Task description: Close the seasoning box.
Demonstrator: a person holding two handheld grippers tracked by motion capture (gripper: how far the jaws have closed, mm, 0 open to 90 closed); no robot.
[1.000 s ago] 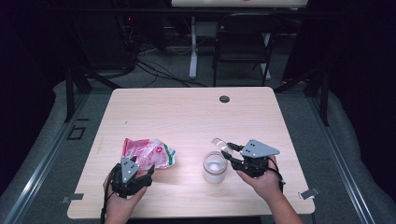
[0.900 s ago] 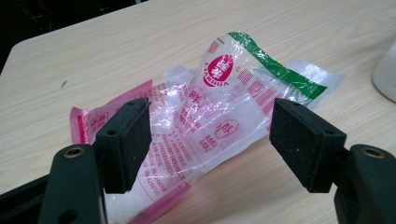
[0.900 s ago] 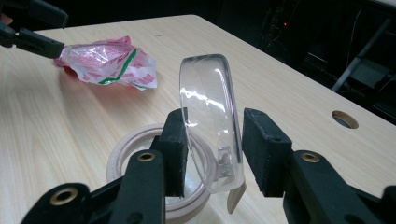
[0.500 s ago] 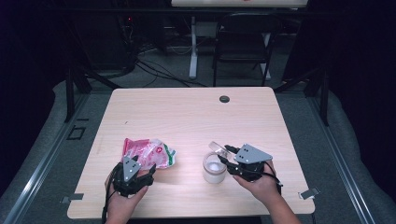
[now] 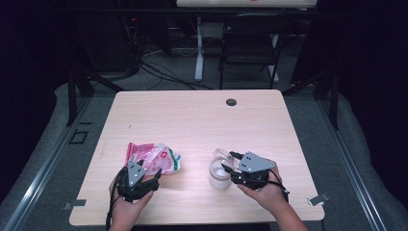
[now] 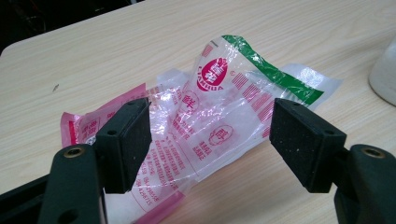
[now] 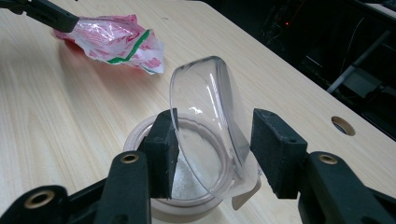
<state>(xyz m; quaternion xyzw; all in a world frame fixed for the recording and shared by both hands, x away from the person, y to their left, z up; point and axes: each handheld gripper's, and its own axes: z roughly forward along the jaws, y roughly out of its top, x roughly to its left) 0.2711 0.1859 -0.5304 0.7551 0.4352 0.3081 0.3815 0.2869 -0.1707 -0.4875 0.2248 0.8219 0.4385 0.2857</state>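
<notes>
High view, jar (image 5: 219, 177) near table's (image 5: 202, 120) front edge

You are working in what looks like a lab or recording studio, not a home. Your light wooden table (image 5: 192, 120) stands alone on grey carpet (image 5: 346, 159), with black curtains (image 5: 370, 72) closing off the sides. Behind it, cables (image 5: 163, 72) run across the floor past a white desk leg (image 5: 198, 53), and 1 dark folding chair (image 5: 249, 53) sits pushed back. The tabletop has a round cable hole (image 5: 231, 102).
</notes>
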